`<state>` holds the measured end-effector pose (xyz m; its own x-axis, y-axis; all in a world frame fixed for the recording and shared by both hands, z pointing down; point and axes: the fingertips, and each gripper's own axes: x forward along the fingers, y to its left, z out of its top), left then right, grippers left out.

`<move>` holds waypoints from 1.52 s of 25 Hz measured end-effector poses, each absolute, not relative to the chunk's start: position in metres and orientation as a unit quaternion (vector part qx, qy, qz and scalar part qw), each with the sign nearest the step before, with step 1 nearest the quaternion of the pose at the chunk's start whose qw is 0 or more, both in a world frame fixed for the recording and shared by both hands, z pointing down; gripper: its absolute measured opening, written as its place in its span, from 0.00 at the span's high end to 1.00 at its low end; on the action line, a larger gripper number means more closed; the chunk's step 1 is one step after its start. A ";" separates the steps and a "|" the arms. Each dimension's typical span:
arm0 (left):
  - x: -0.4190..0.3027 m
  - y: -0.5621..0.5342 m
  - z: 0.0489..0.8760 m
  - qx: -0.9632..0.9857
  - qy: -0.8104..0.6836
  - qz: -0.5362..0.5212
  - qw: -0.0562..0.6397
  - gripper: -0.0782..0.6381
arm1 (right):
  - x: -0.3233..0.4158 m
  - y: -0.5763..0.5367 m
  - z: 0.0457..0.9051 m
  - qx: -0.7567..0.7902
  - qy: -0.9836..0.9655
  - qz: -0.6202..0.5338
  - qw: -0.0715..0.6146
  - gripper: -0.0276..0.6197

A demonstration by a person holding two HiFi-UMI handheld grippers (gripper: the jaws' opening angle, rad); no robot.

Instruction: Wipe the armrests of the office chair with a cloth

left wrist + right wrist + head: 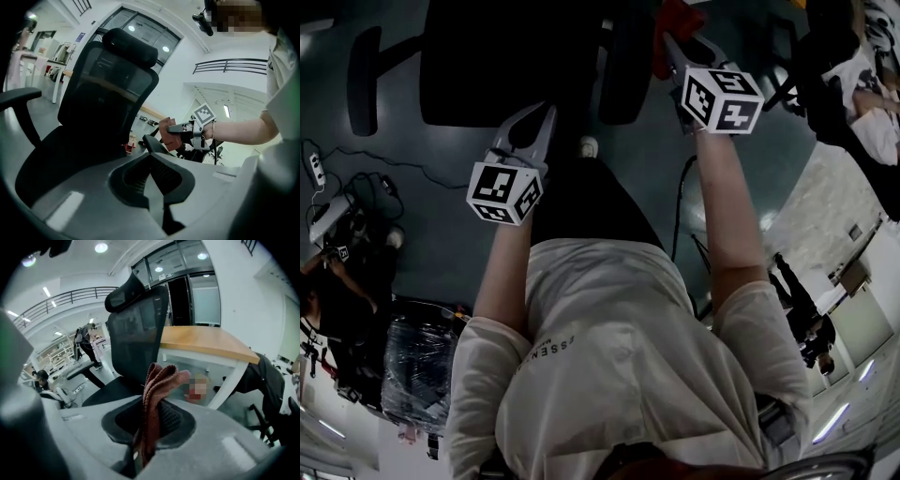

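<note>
A black office chair (pixel 516 56) stands before me, its mesh back (pixel 110 89) upright. One armrest (pixel 364 80) is at the far left, the other (pixel 626 66) just right of the seat. My right gripper (pixel 672 52) is shut on a reddish-brown cloth (pixel 675 23) beside and just above that right armrest (pixel 153 143). The cloth (pixel 157 390) stands folded up between the jaws of the right gripper (pixel 150 416). My left gripper (pixel 532 127) hovers in front of the seat, clear of the chair. In its own view the left gripper (pixel 151 164) is shut and holds nothing.
A wooden-topped desk (pixel 206 341) on white legs stands behind the chair. A power strip and cables (pixel 328 202) lie on the floor at left, near a wrapped bundle (pixel 417 361). People (pixel 862 84) are at the right, and another dark chair (pixel 272 390).
</note>
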<state>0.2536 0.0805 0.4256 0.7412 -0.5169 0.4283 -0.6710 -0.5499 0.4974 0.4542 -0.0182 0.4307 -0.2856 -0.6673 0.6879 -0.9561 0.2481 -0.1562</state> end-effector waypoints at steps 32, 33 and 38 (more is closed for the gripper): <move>0.255 -0.016 0.449 0.874 -0.303 0.146 0.350 0.87 | 0.393 -0.091 0.511 0.364 -0.757 0.339 0.424 0.88; 0.252 -0.015 0.449 0.874 -0.305 0.146 0.351 0.87 | 0.387 -0.093 0.512 0.355 -0.759 0.334 0.431 0.88; 0.242 -0.013 0.451 0.873 -0.306 0.150 0.348 0.87 | 0.365 -0.095 0.514 0.336 -0.765 0.311 0.452 0.88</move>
<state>0.2416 -0.0134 0.4515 0.7674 -0.4306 0.4751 -0.6393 -0.5704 0.5157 0.3648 -0.0953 0.5141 -0.3654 -0.2338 0.9010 -0.7963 0.5797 -0.1725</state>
